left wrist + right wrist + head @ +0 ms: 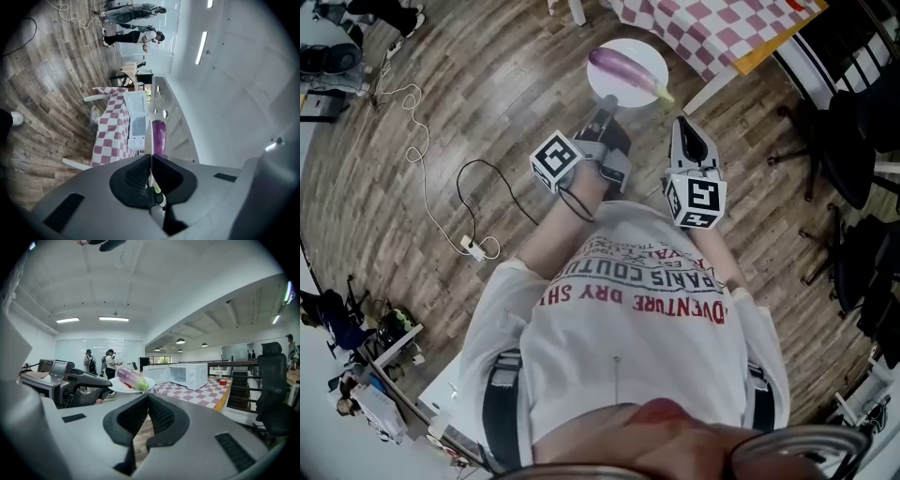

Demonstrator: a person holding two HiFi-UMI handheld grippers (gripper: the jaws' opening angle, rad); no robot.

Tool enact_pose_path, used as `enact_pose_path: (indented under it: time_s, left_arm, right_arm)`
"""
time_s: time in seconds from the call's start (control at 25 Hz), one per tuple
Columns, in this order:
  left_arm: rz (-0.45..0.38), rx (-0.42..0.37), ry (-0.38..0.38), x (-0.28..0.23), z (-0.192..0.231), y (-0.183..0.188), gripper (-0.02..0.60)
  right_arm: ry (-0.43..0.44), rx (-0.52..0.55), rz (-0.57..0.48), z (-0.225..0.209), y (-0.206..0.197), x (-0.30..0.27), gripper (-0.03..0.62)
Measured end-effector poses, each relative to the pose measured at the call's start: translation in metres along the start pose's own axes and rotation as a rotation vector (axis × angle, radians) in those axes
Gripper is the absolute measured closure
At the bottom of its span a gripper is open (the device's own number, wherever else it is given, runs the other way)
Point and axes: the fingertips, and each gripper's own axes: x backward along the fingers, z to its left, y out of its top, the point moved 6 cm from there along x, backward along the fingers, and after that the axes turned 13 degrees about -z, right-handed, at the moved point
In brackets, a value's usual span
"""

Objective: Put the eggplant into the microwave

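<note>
A purple eggplant with a green stem lies on a white plate held out over the wooden floor. My left gripper is shut on the plate's near rim. In the left gripper view the plate shows edge-on, with the eggplant beside it and the left gripper pinching the rim. My right gripper hangs just right of the plate, shut and empty. From the right gripper, the eggplant and plate float left of a white microwave with its door shut.
A table with a red-and-white checked cloth stands ahead, carrying the microwave, a second white appliance and a red cup. Black office chairs stand at the right. A cable and power strip lie on the floor left. People stand far off.
</note>
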Motion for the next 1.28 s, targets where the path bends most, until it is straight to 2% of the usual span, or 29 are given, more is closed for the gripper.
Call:
enact_pose_path:
  time_s: [0.48, 0.72, 1.08, 1.2, 1.28]
  left_arm:
    - [0.122, 0.018, -0.004, -0.129, -0.002, 0.119, 0.551]
    - [0.163, 0.023, 0.005, -0.167, 0.007, 0.173, 0.551]
    - [0.181, 0.094, 0.052, -0.209, 0.029, 0.191, 0.550]
    - [0.176, 0.091, 0.102, -0.227, 0.044, 0.190, 0.551]
    - [0.163, 0.073, 0.106, -0.242, 0.048, 0.193, 0.551]
  right_arm:
    - [-0.137, 0.041, -0.004, 0.038, 0.014, -0.169, 0.568]
    - [-0.149, 0.051, 0.011, 0.064, 0.011, -0.230, 0.568]
    - [-0.131, 0.037, 0.050, 0.061, -0.004, -0.285, 0.568]
    - [-0.109, 0.015, 0.053, 0.052, -0.012, -0.303, 0.568]
    - [-0.094, 0.013, 0.045, 0.045, -0.016, -0.319, 0.568]
